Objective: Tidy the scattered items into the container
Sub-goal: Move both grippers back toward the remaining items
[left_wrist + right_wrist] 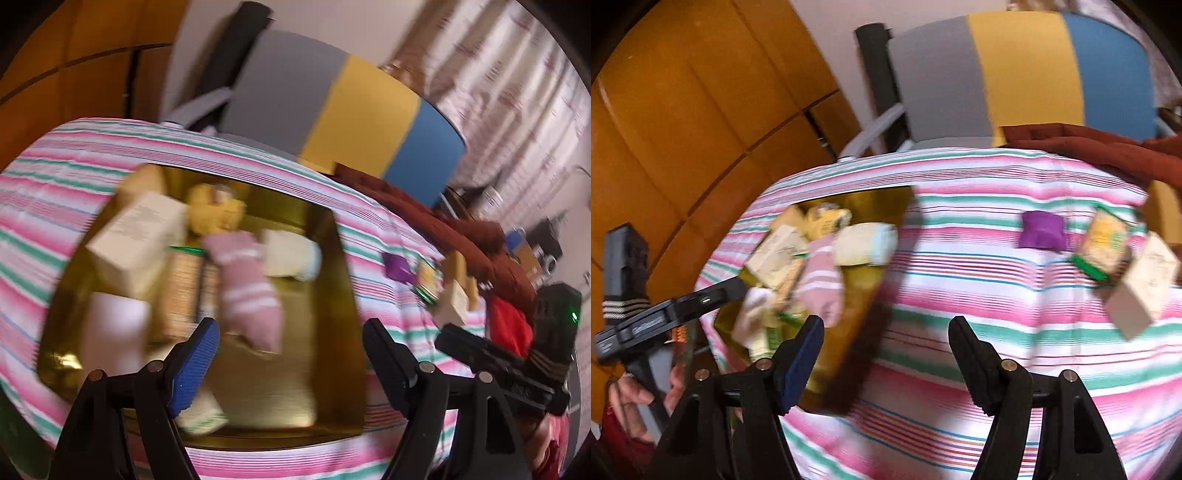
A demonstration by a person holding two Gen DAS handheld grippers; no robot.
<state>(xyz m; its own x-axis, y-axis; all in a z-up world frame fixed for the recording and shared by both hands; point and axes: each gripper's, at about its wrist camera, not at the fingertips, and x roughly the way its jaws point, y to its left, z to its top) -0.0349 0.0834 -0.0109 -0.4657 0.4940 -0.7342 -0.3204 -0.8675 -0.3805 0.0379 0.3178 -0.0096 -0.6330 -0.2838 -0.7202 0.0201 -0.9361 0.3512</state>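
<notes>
Covering the whole work surface, the striped cloth runs under and beyond both sets of jaws. Next in size, the gold tray lies directly ahead of the left gripper, whose jaws stand wide apart with nothing between them; from the right gripper, equally spread and empty, the tray sits ahead and to the left.

Judging by what lies where, the tidying looks well past halfway. Inside the tray are a cream box, a pink striped sock, a yellow soft toy, a pale folded cloth and some blurred packets I cannot identify.

Still outside, ahead and to the right of the right jaws, are three things close together: a tan box, a green-edged snack packet touching or overlapping it, and a small purple pouch just left of them.

The sock's long axis runs from the tray's far side toward the left jaws, its wide end nearest them. The tan box lies tilted, its long axis slanting toward the right jaws.
</notes>
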